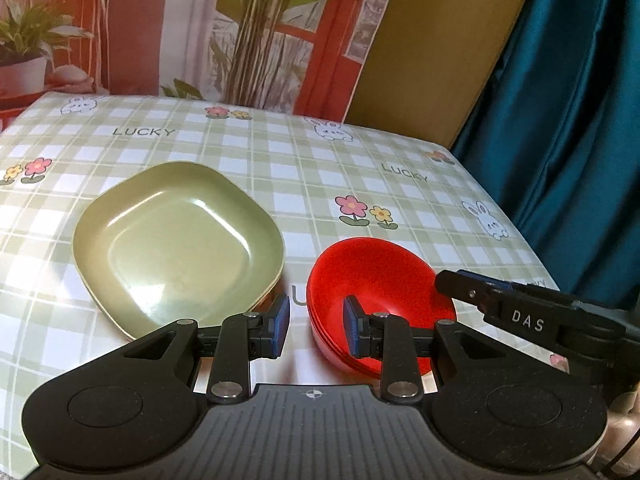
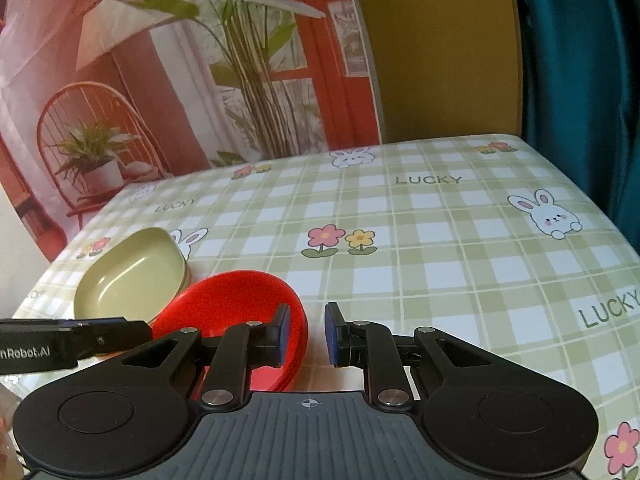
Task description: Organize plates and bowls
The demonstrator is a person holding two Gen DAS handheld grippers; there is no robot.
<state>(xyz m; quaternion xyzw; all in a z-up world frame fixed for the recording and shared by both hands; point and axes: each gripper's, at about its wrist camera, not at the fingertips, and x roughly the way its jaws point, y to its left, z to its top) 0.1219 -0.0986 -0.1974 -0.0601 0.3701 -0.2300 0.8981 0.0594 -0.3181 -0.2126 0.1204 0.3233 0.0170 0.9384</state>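
Note:
A stack of square green plates [image 1: 176,244] lies on the checked tablecloth, left of a stack of red bowls [image 1: 380,280]. My left gripper [image 1: 316,326] is open and empty, with the near left rim of the red bowls between its pads. My right gripper [image 2: 306,332] is open and empty, with the right rim of the red bowls [image 2: 236,300] between its pads. The green plates [image 2: 132,276] lie beyond the bowls to the left. The right gripper's finger [image 1: 500,308] shows at the bowls' right edge in the left wrist view.
The table [image 2: 440,240] has a green checked cloth with rabbits, flowers and LUCKY print. A printed backdrop [image 1: 240,32] stands behind its far edge. A teal curtain [image 1: 580,120] hangs at the right. The left gripper's finger [image 2: 72,338] enters from the left.

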